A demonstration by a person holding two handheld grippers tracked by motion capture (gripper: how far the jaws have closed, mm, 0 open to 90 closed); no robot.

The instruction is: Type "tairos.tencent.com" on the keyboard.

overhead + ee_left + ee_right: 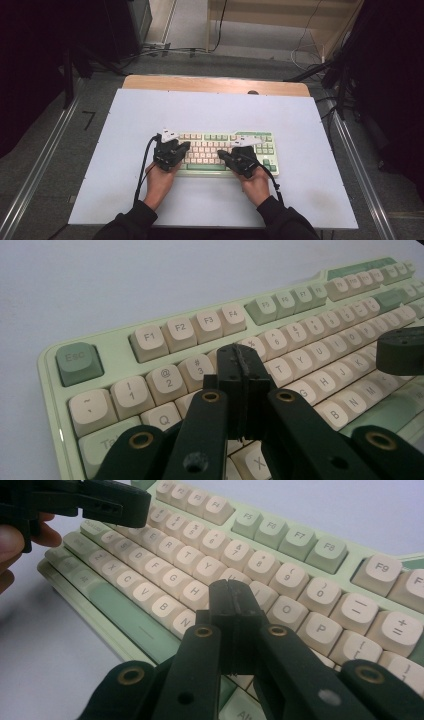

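Two grippers are held over a keyboard at frame centre.
The left gripper, jaws pressed together on nothing, is poised above the pale green keyboard's left keys; the right gripper, likewise closed and empty, is held over the right keys.

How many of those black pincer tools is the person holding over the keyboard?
2: the left gripper over the keyboard's left half, the right gripper over its right half, both shut.
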